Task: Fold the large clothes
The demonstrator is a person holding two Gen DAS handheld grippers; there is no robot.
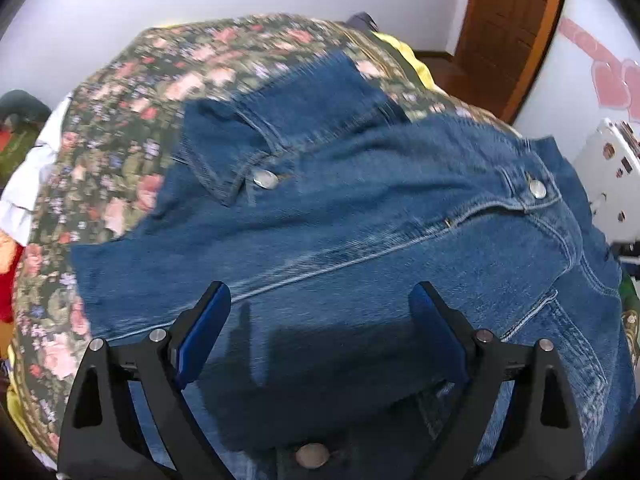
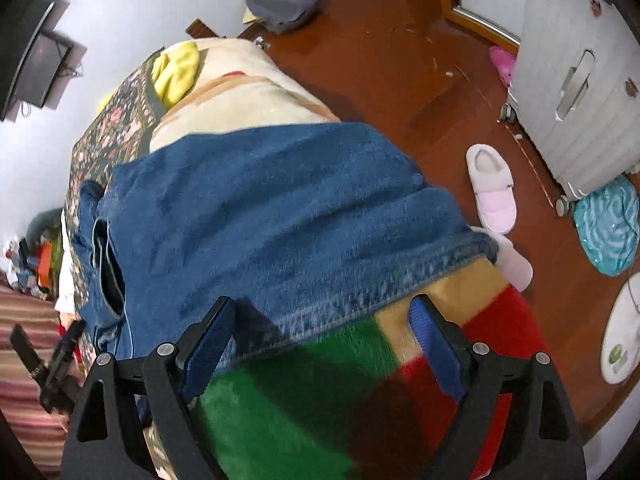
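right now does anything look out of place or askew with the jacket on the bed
The denim jacket lies crooked and rumpled, not squared up: one cuffed sleeve is flopped across its body, and its hem runs slantwise over the fleece blanket. Nothing looks torn or spilled.

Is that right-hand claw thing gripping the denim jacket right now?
No, the right gripper stands open above the denim jacket, its hem passing below without touching either pad.
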